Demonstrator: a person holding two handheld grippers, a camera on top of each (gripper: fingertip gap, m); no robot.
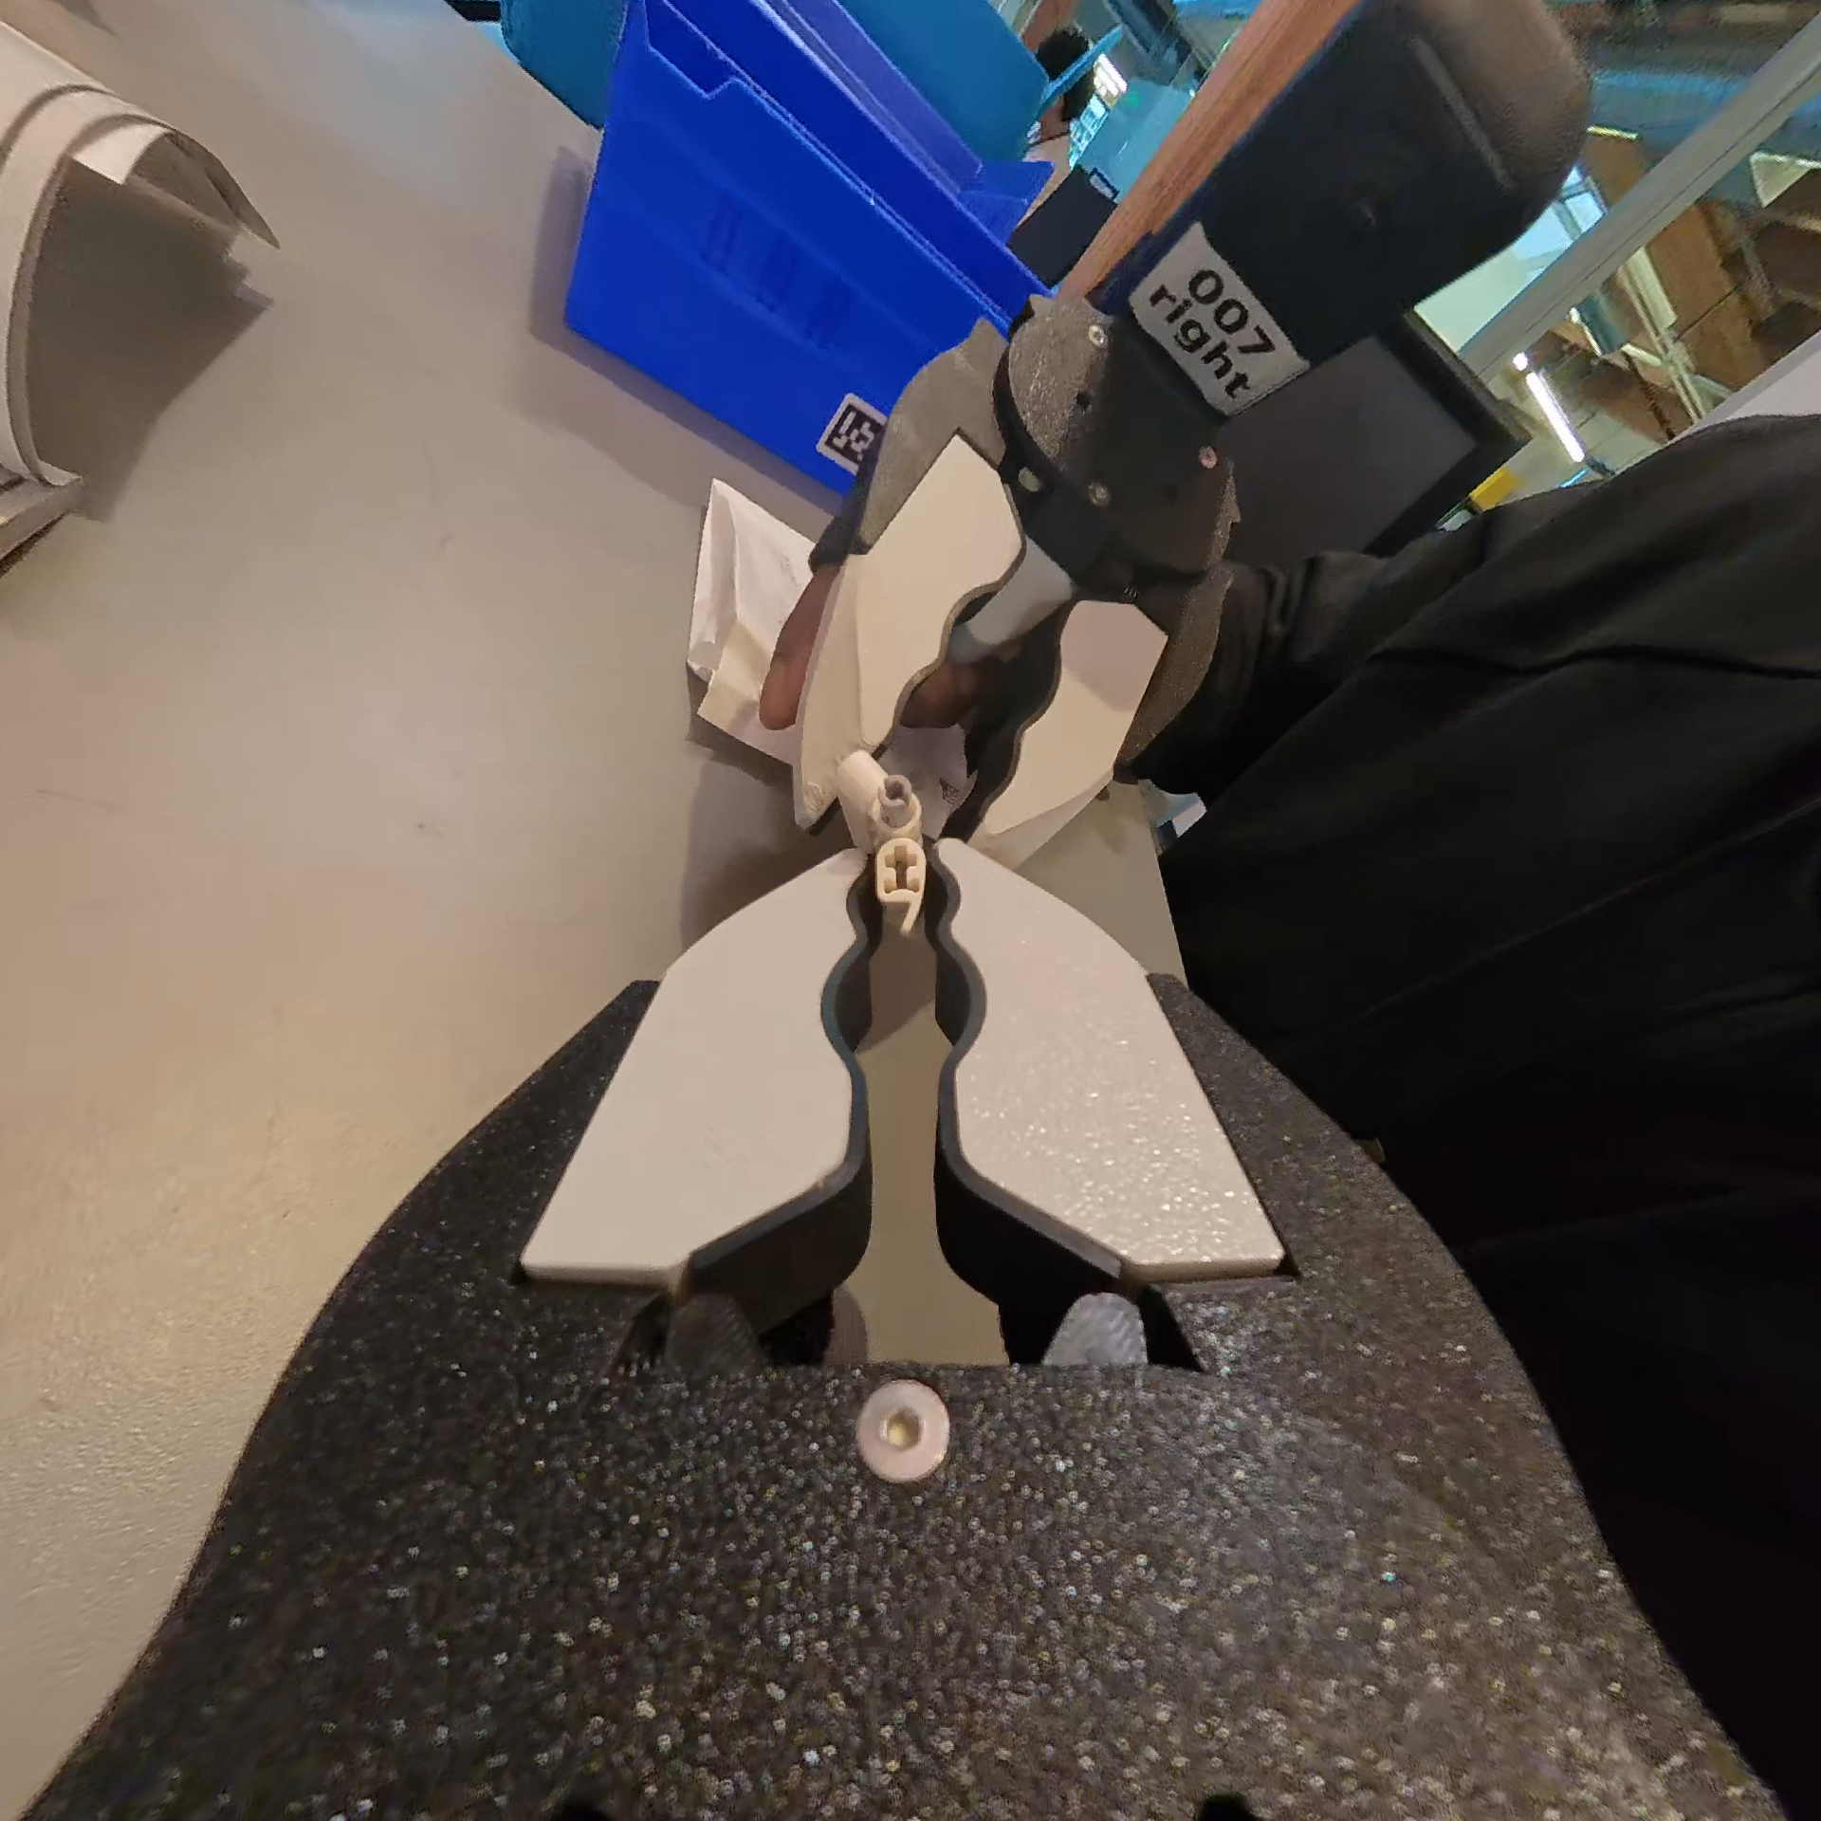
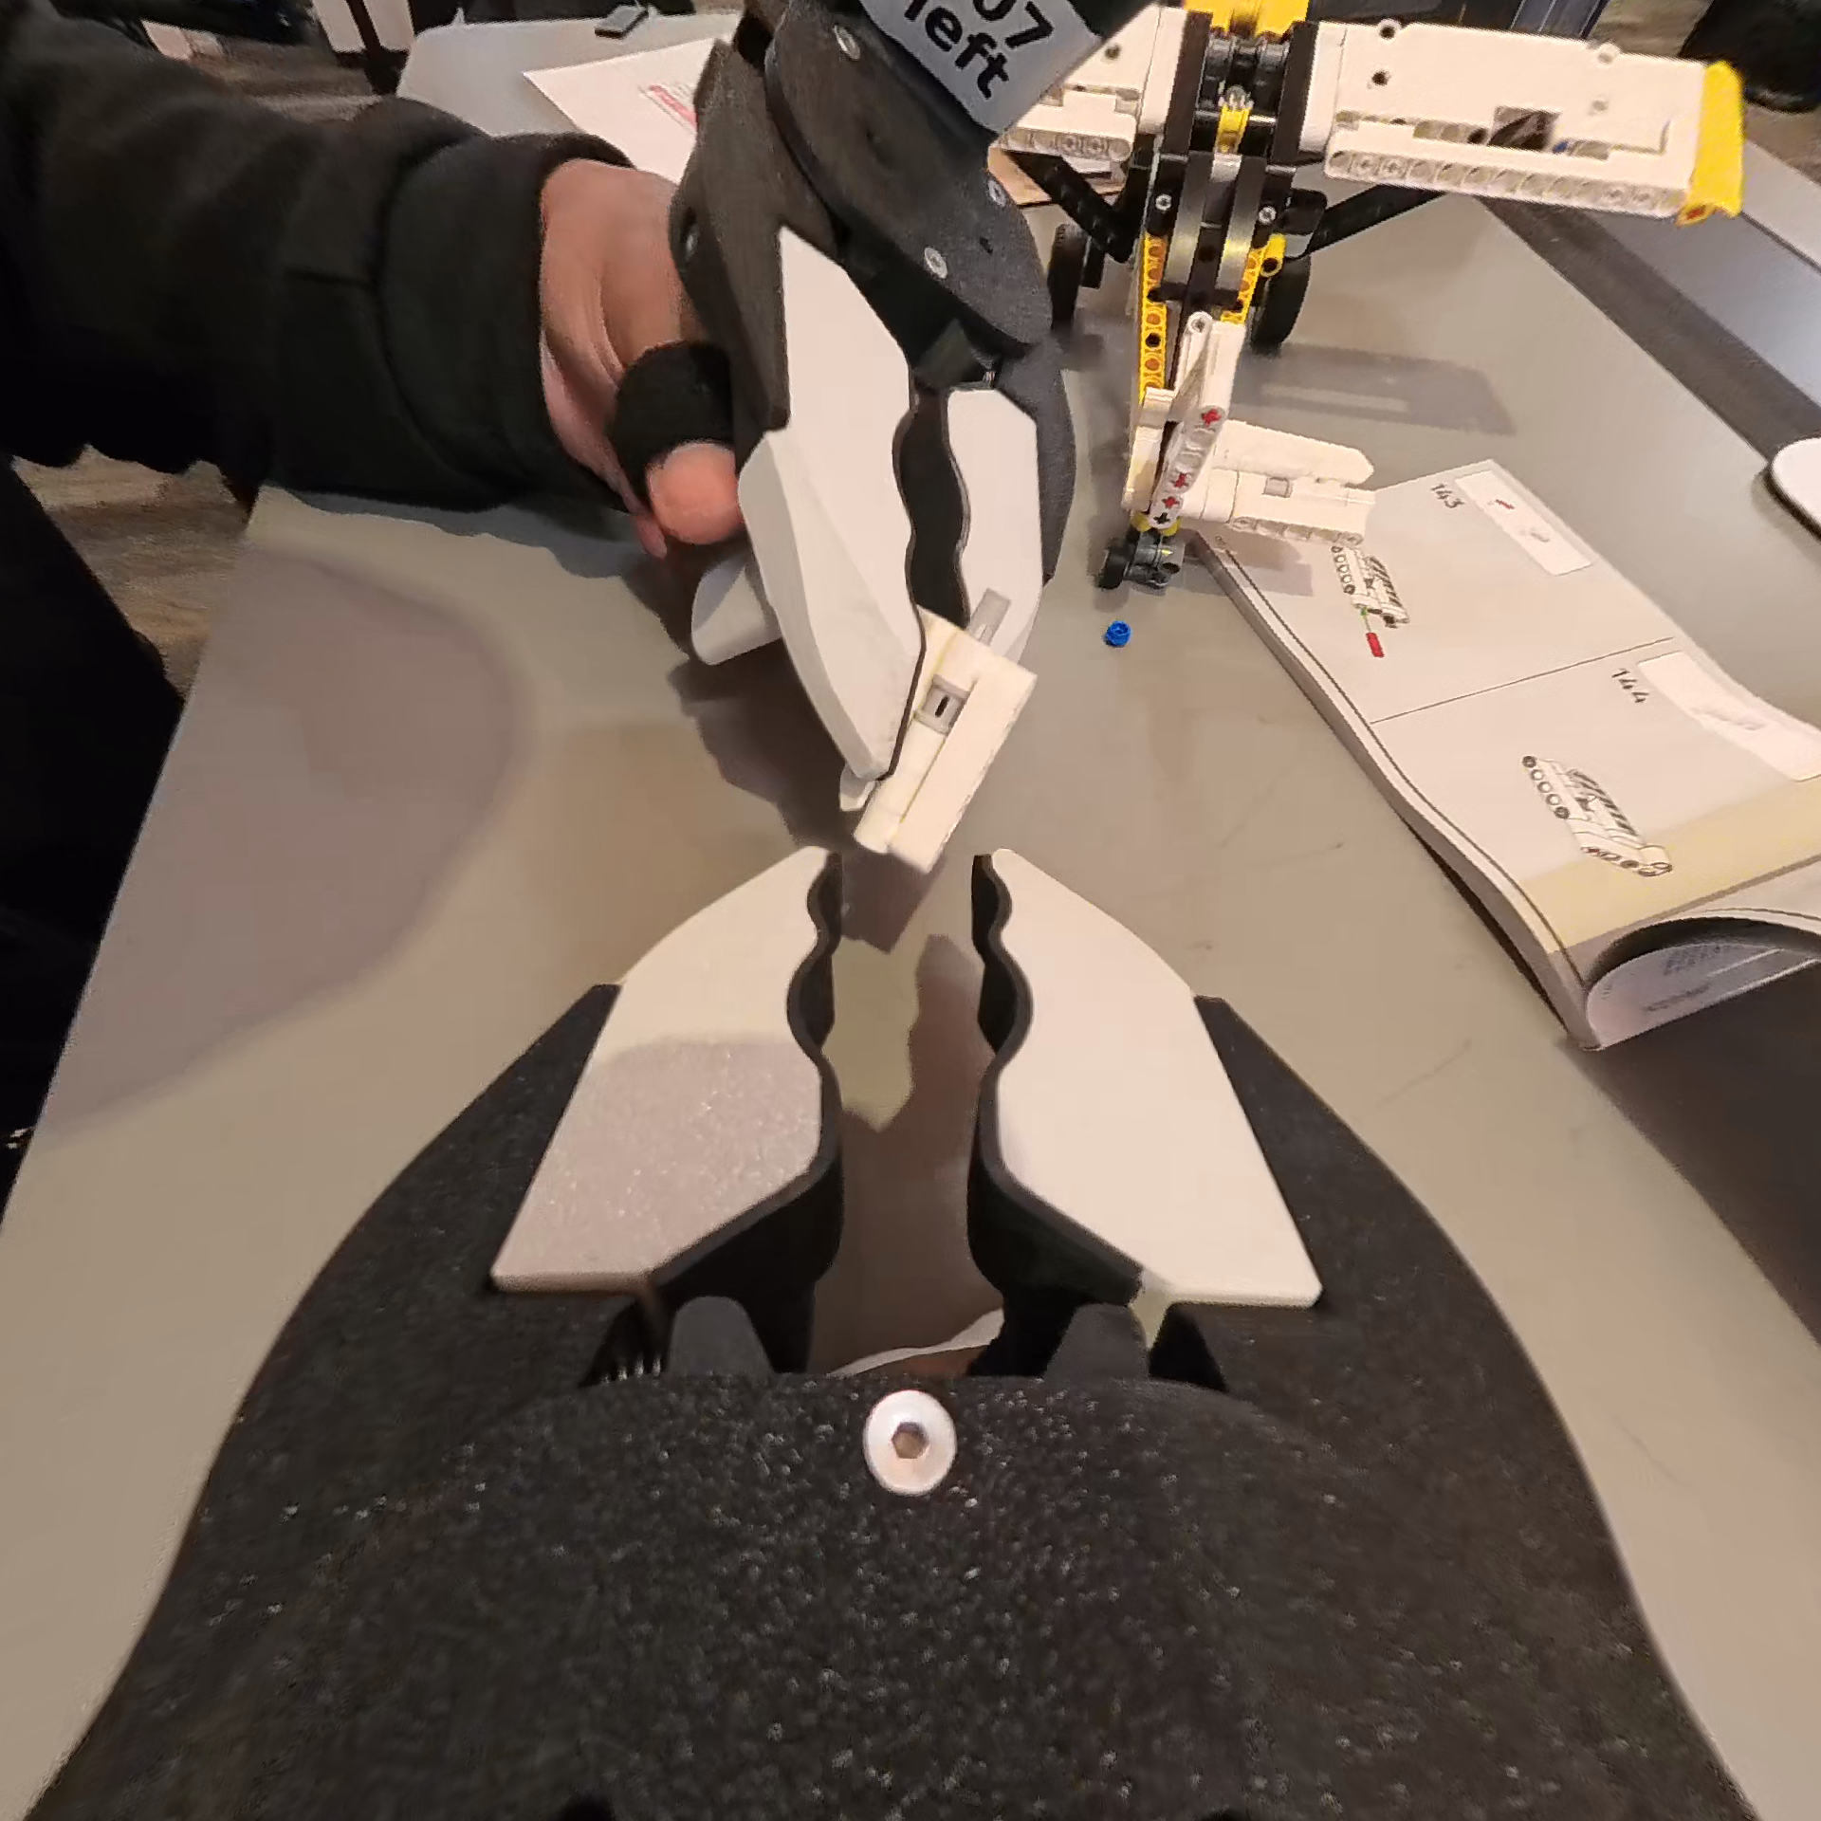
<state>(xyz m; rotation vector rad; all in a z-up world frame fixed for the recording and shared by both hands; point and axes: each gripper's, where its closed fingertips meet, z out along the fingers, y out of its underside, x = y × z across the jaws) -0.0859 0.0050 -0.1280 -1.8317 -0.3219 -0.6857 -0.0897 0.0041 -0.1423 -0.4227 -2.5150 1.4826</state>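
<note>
Left tongs (image 1: pixel 902 867) are nearly closed, both tips pressed on a small white brick assembly (image 2: pixel 946 734) with a grey pin, held above the grey bench (image 2: pixel 1232 887). Right tongs (image 2: pixel 907 867) stand apart, gripping nothing, their tips just beside that assembly. A blue bin (image 1: pixel 788 246) stands toward the bench's far side. A yellow-and-white brick model (image 2: pixel 1212 197) stands by an open instruction booklet (image 2: pixel 1537 709). Between them lies a tiny blue stud (image 2: pixel 1116 634).
</note>
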